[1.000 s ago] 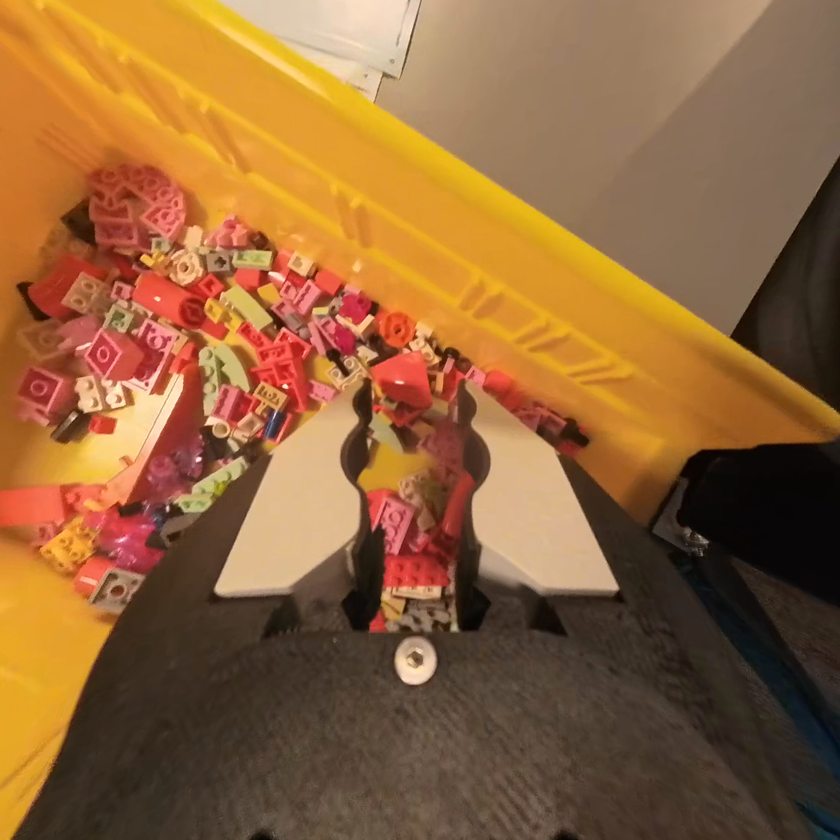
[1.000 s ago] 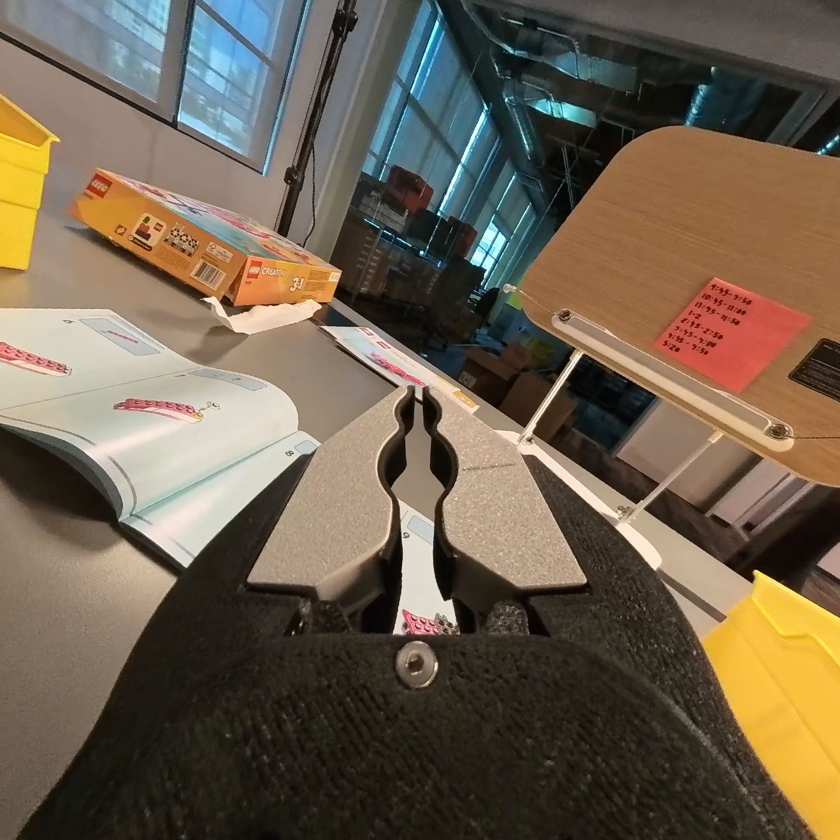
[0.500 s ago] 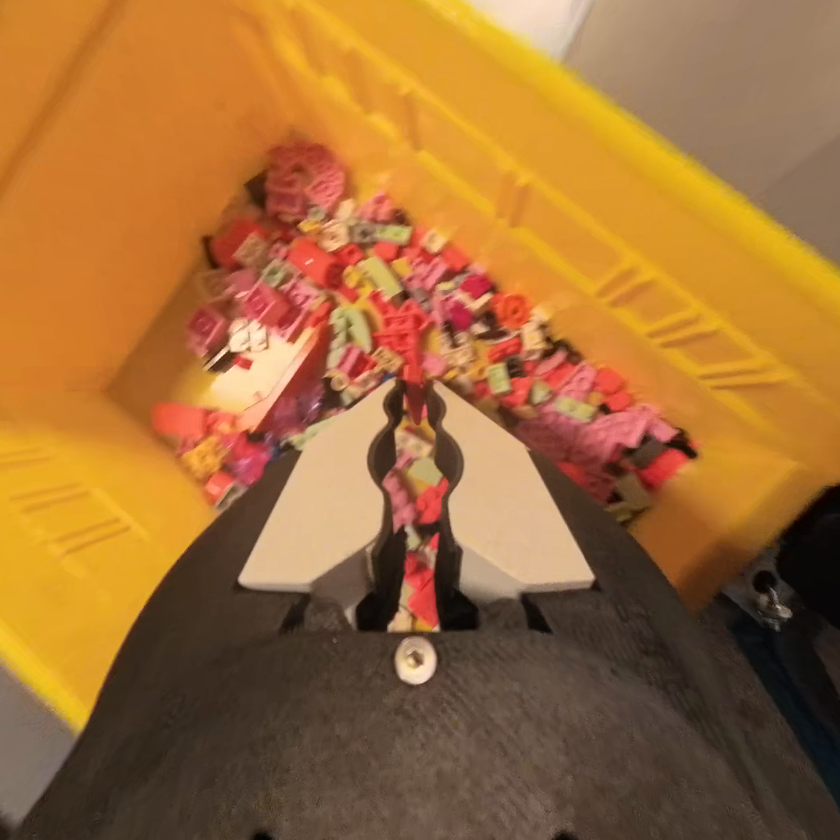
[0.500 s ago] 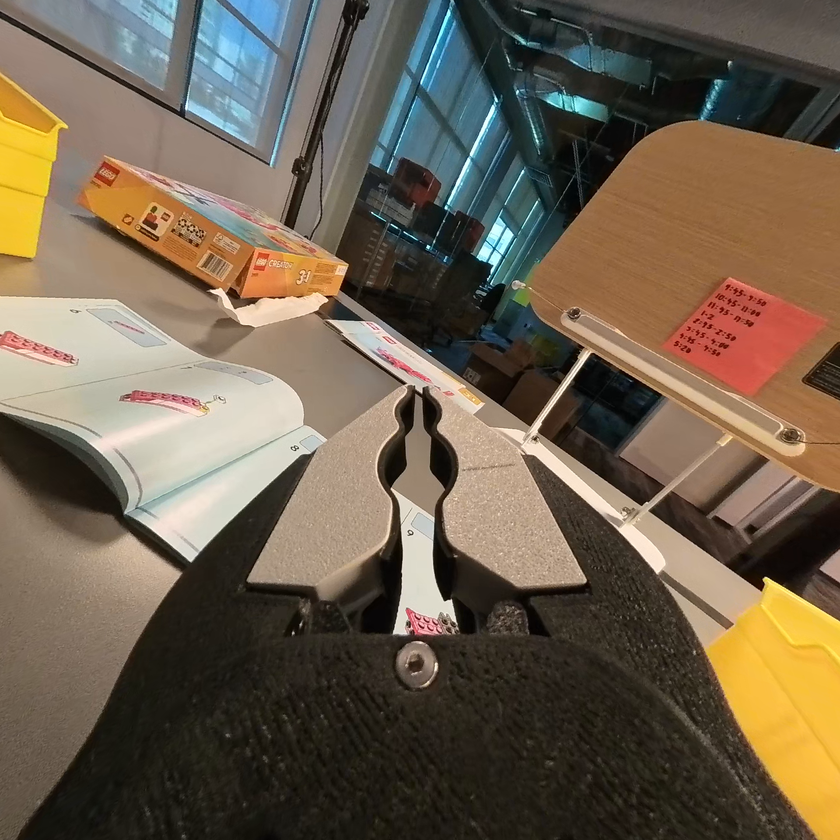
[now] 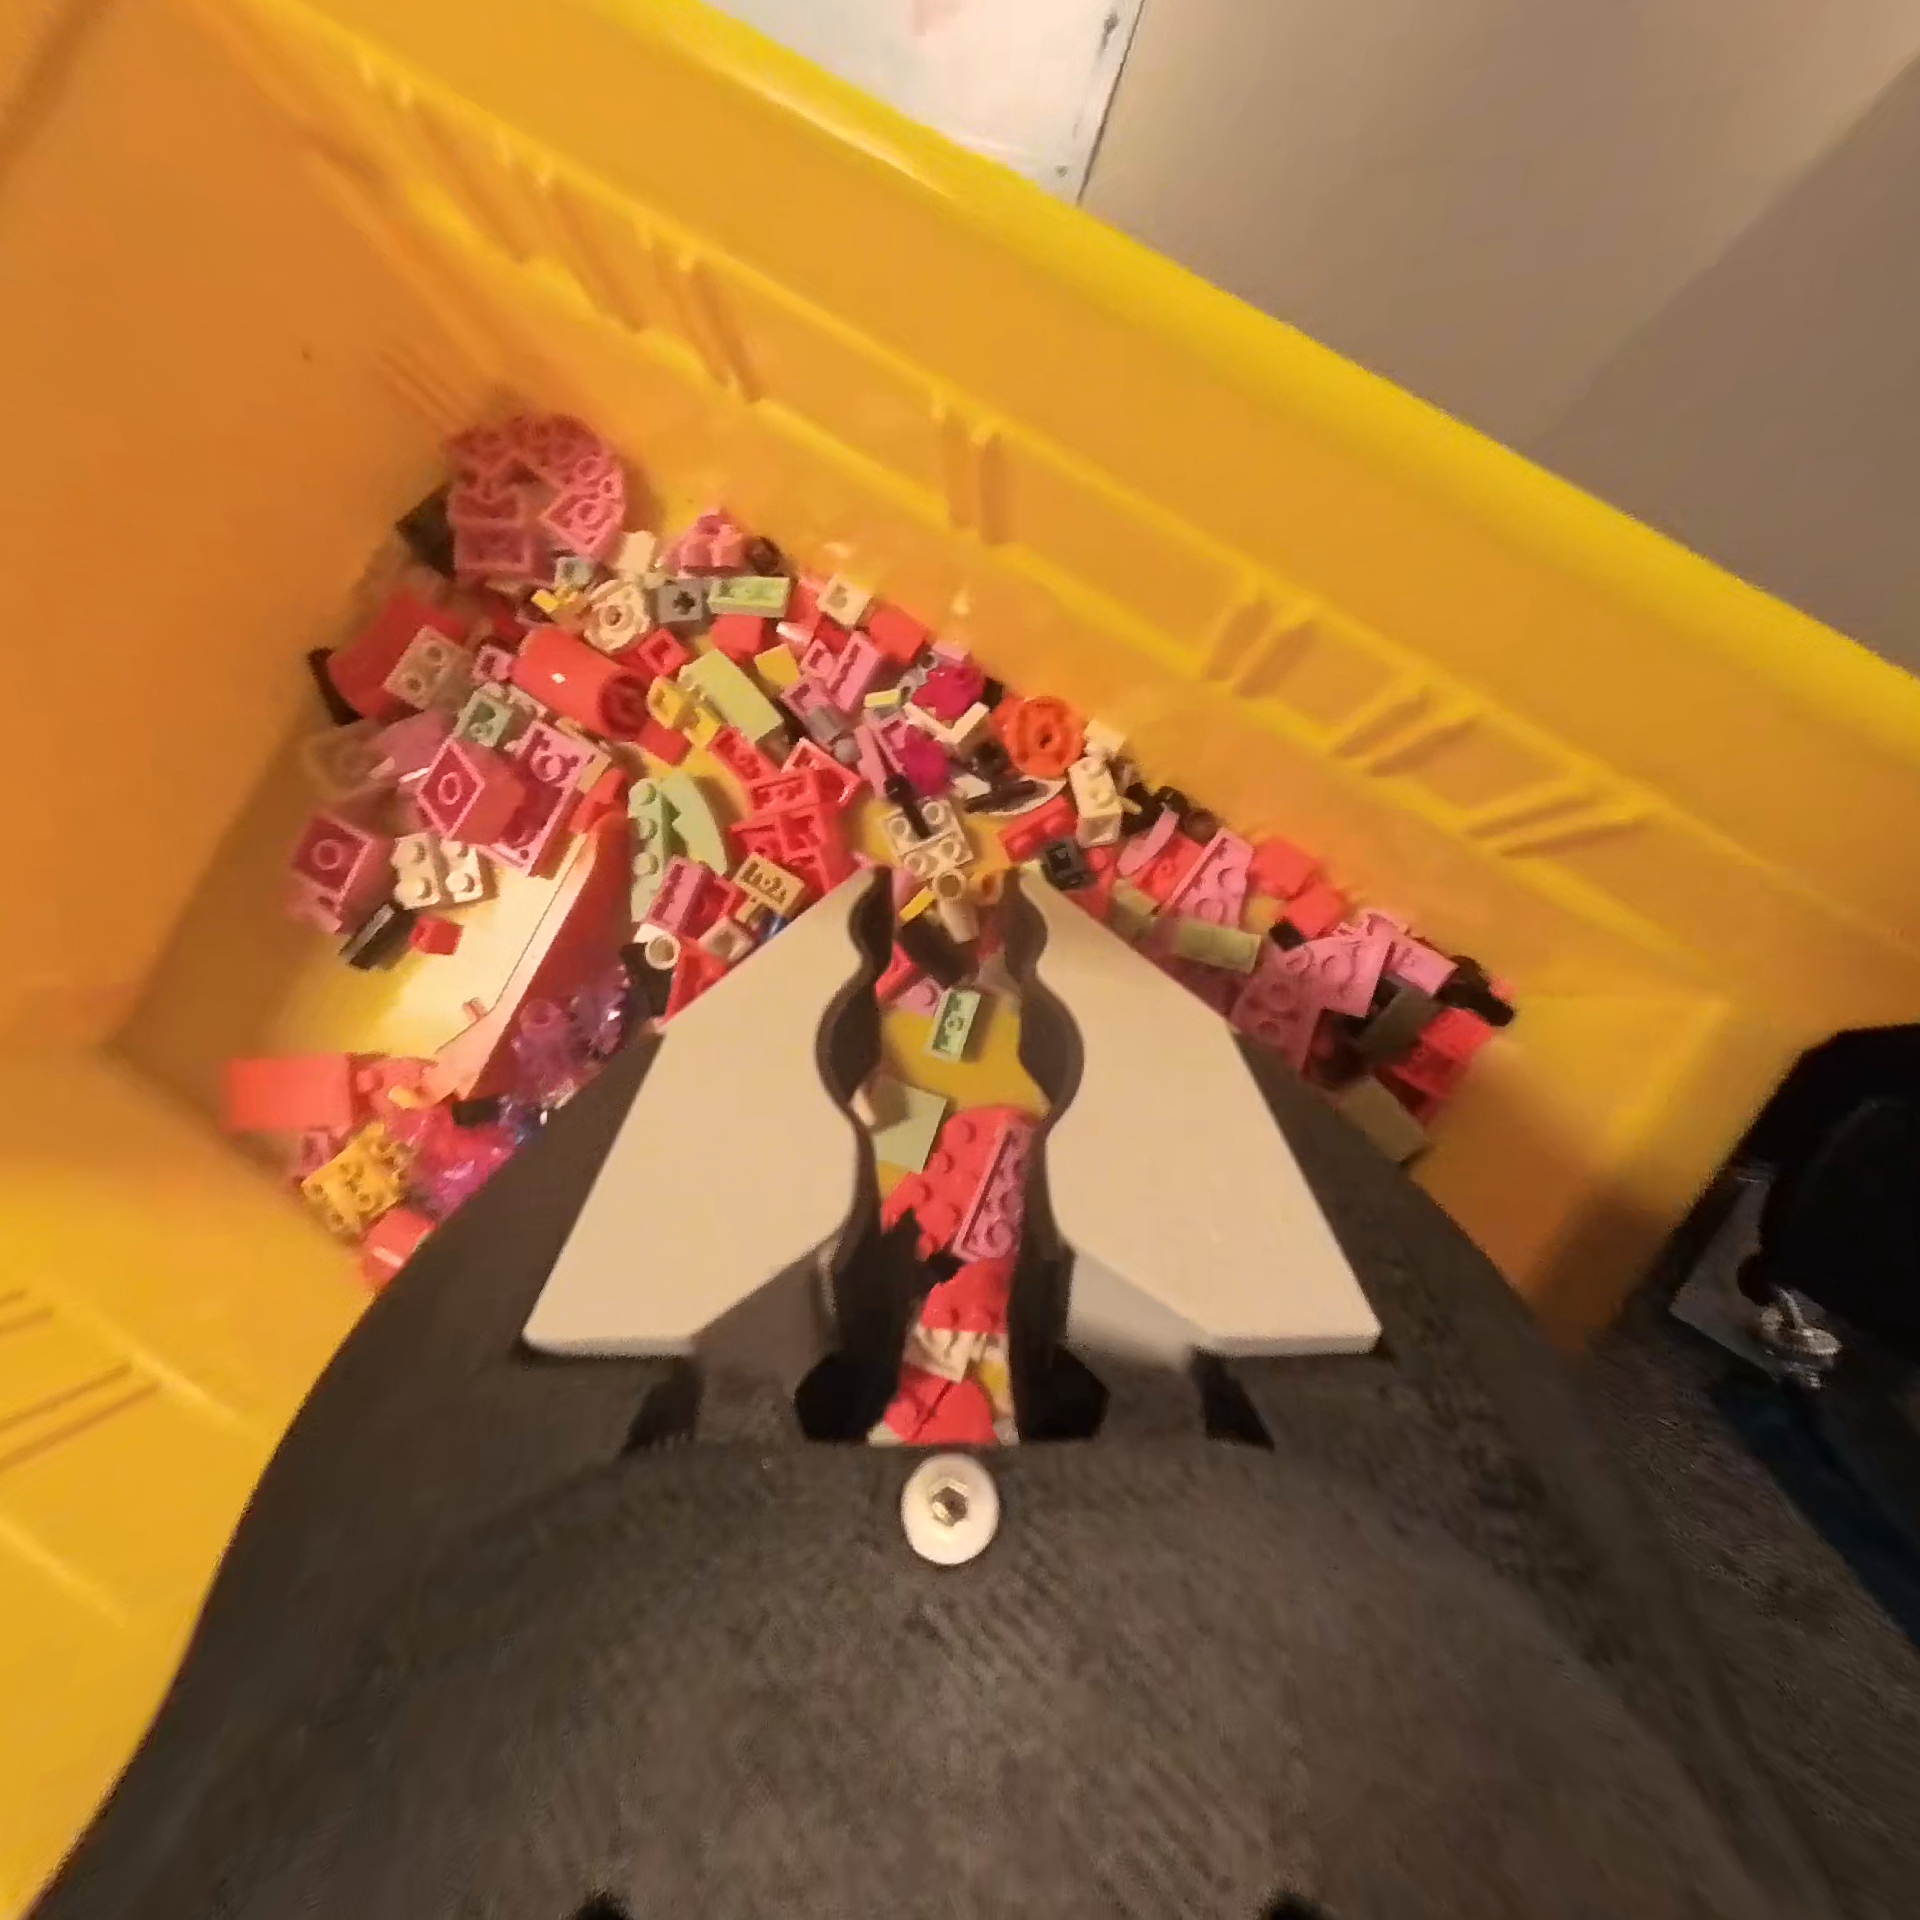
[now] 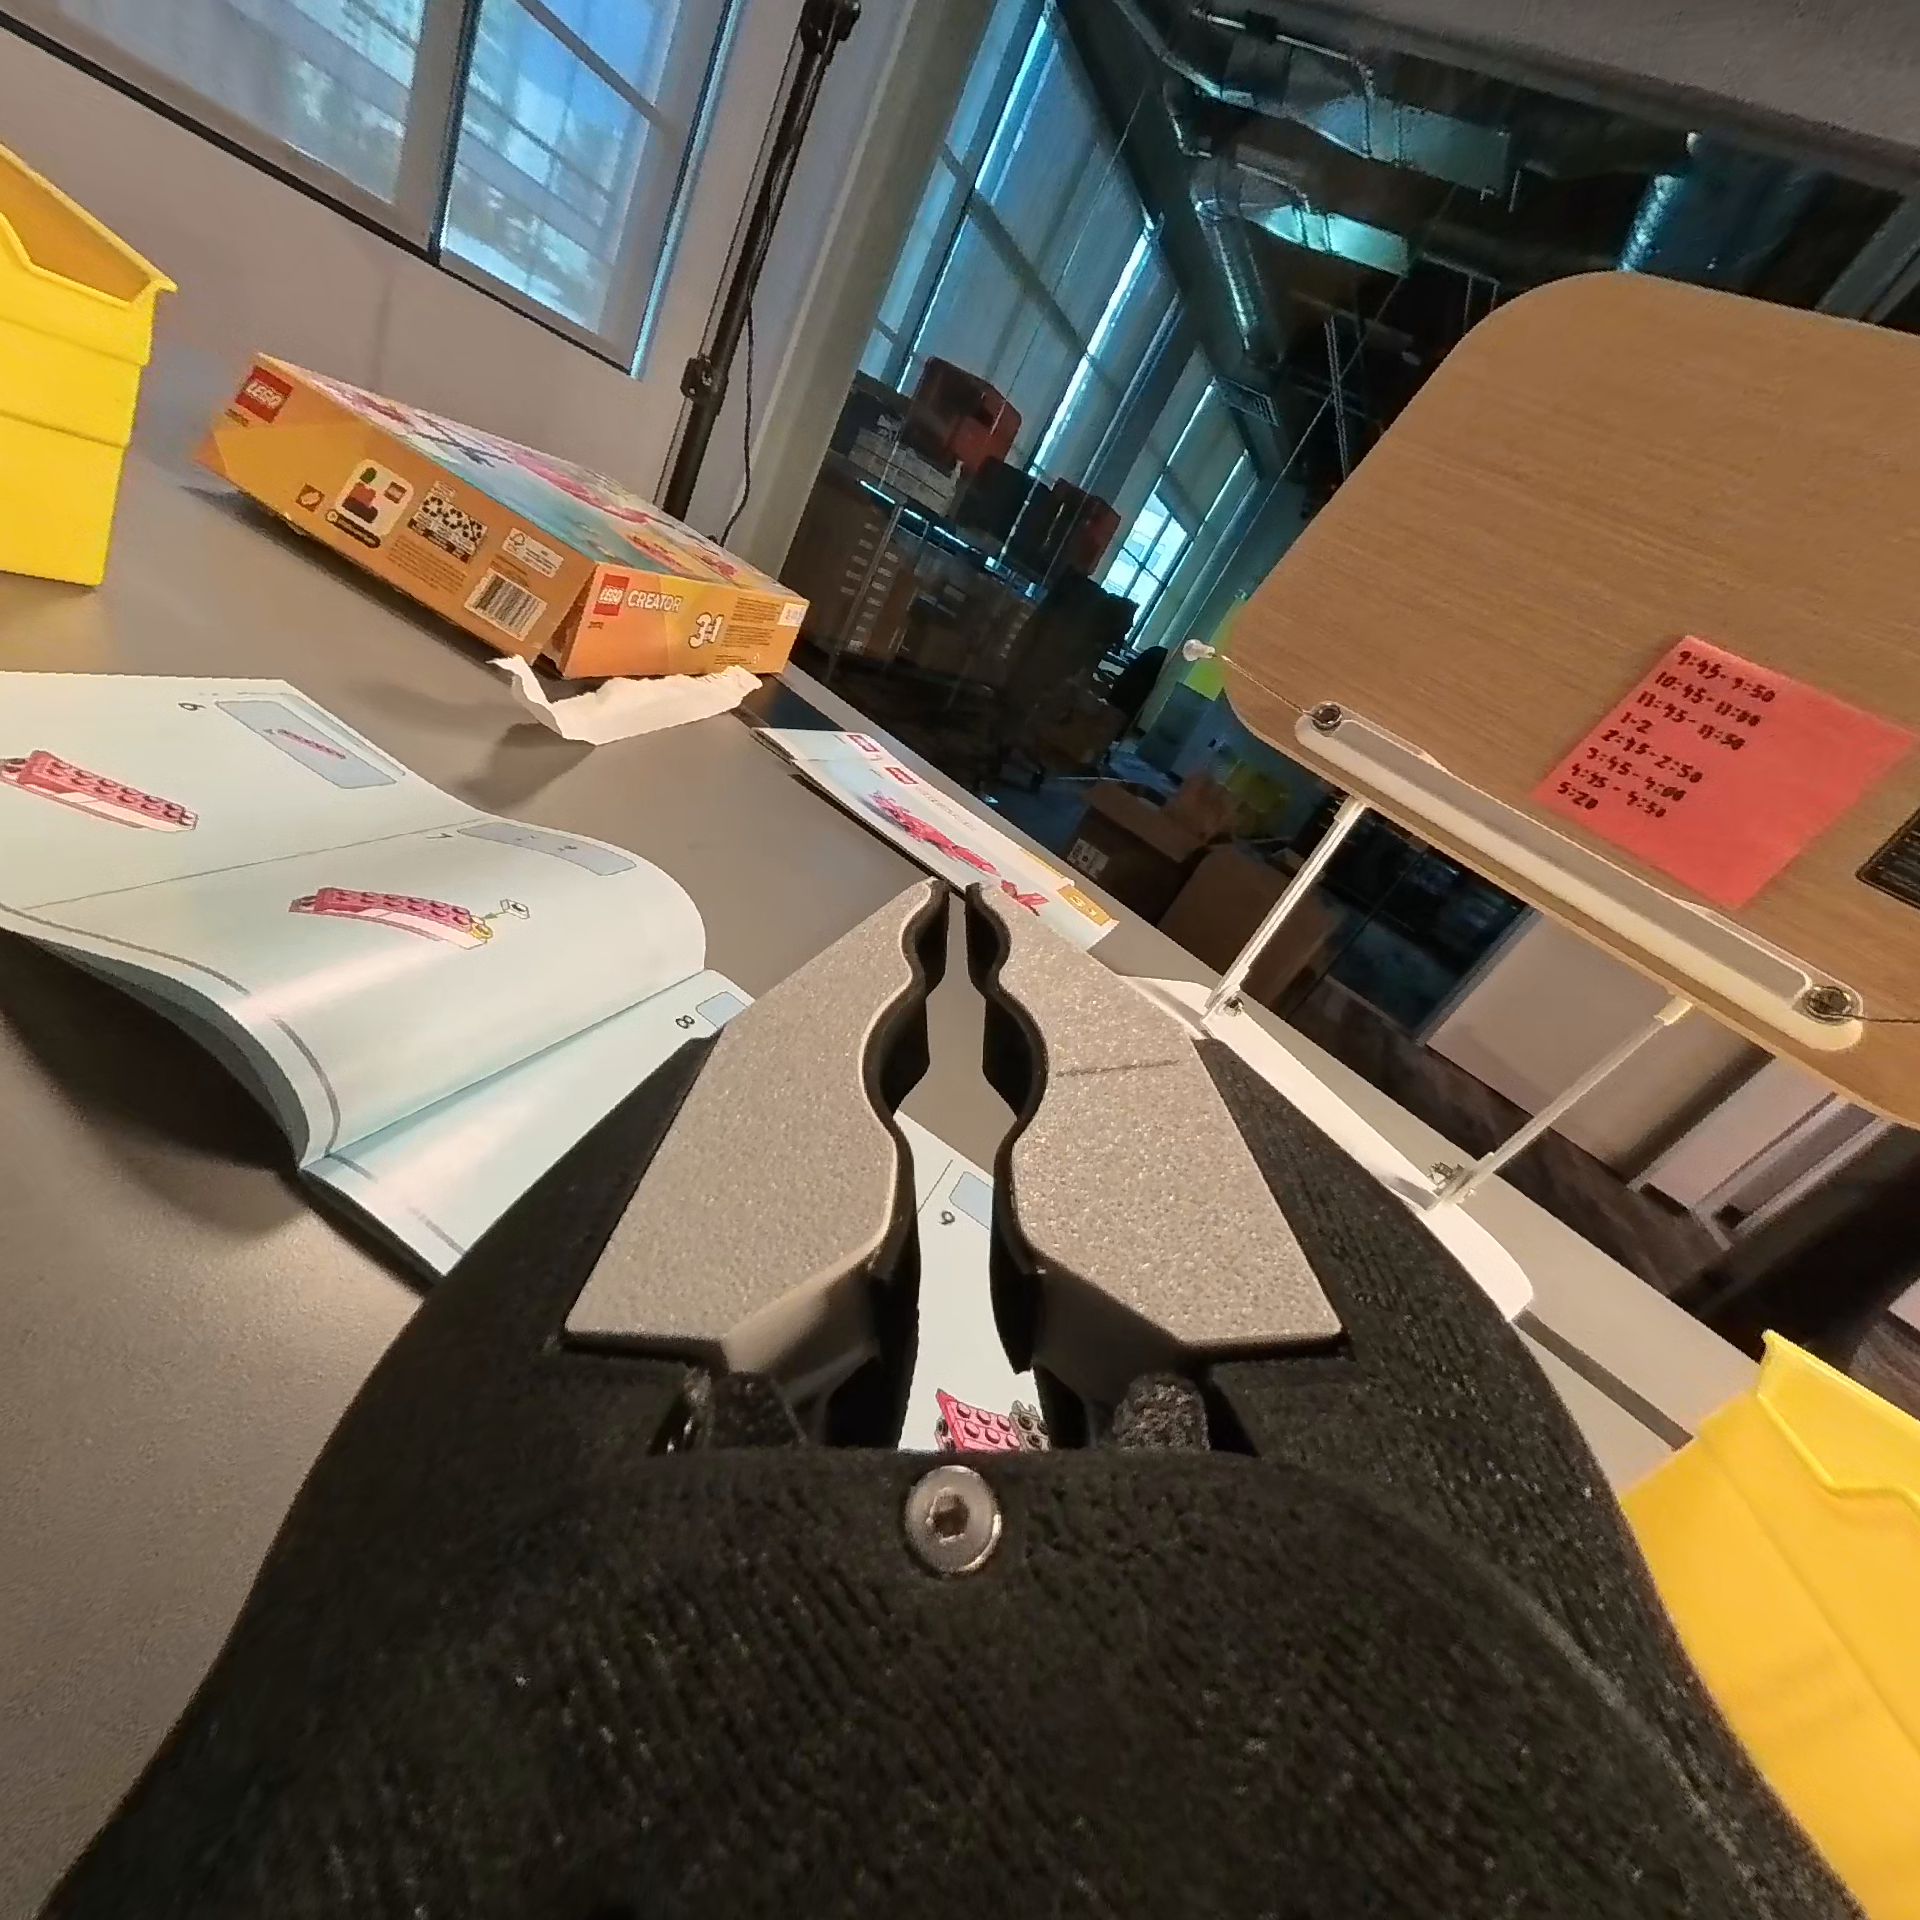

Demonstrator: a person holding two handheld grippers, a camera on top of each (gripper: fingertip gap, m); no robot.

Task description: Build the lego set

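The left gripper (image 5: 943, 891) is seen with its jaws parted a bit over the brick pile, nothing pinched between them. A small cream tube-shaped piece (image 5: 958, 906) sits right in the gap at the tips, though whether it's touched can't be told. Just past the tips a white 2x2 plate (image 5: 928, 847) is found, and farther off to the right an orange round piece (image 5: 1042, 735). All of it is heaped in a yellow bin (image 5: 1143, 436).

The right gripper (image 6: 956, 891) is held clenched, only a hairline slit left at the tips and nothing gripped. Below and left of the jaws an open instruction booklet (image 6: 343, 914) is spread on the grey desk (image 6: 644, 800). Beyond the tips a second closed booklet (image 6: 935, 831) is laid, with an orange toy box (image 6: 499, 540) farther left. To the right a wooden board (image 6: 1558, 540) with a pink sticky note (image 6: 1720, 767) is propped.
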